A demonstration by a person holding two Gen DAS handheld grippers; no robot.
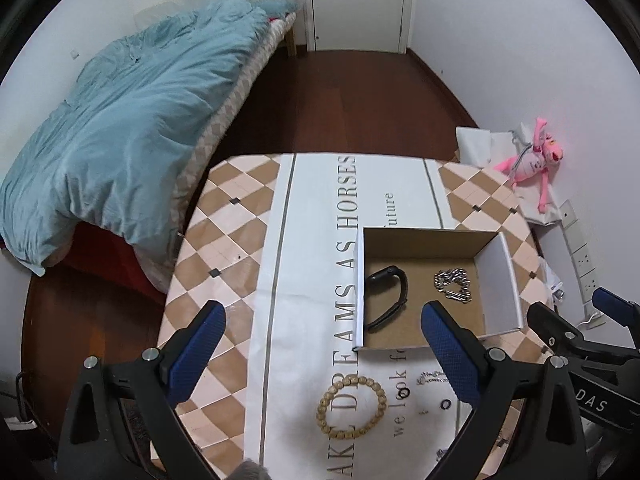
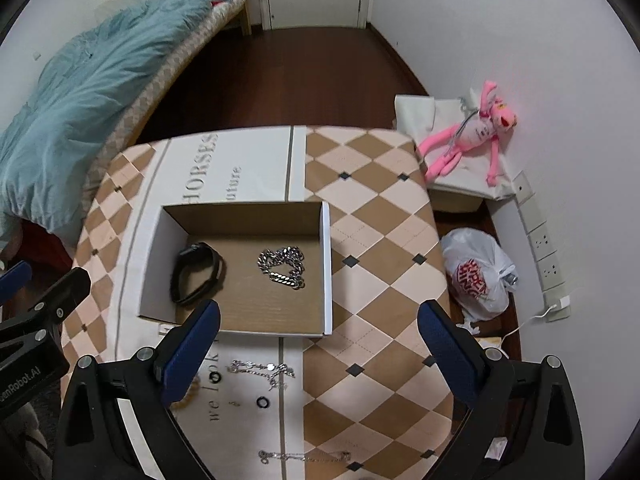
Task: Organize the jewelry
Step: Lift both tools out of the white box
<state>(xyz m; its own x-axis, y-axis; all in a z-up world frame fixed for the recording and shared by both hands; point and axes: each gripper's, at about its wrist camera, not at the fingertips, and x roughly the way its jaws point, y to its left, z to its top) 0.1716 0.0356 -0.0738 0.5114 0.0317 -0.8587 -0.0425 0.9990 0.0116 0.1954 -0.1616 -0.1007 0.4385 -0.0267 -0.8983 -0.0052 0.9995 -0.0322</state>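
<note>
- Checkered cloth covers the table (image 1: 224, 240), with a white printed sheet (image 1: 312, 208) laid on it; a bed with a blue duvet (image 1: 120, 120) and a white door (image 1: 360, 0) lie beyond.
- Only the left view shows the whole beaded bracelet (image 1: 352, 407); only the right view shows the white plastic bag (image 2: 478, 274) and a thin chain (image 2: 304, 457) at the near edge.
- Both views show the cardboard box (image 2: 240, 216) holding a black band (image 2: 196, 274) and a heavy silver chain (image 2: 282, 267).
- Left tongs (image 1: 322, 334) and right tongs (image 2: 319, 332) both gape wide, holding nothing.
- Small rings (image 2: 263, 402) and a fine necklace (image 2: 262, 370) on the sheet are hard to make out.
</note>
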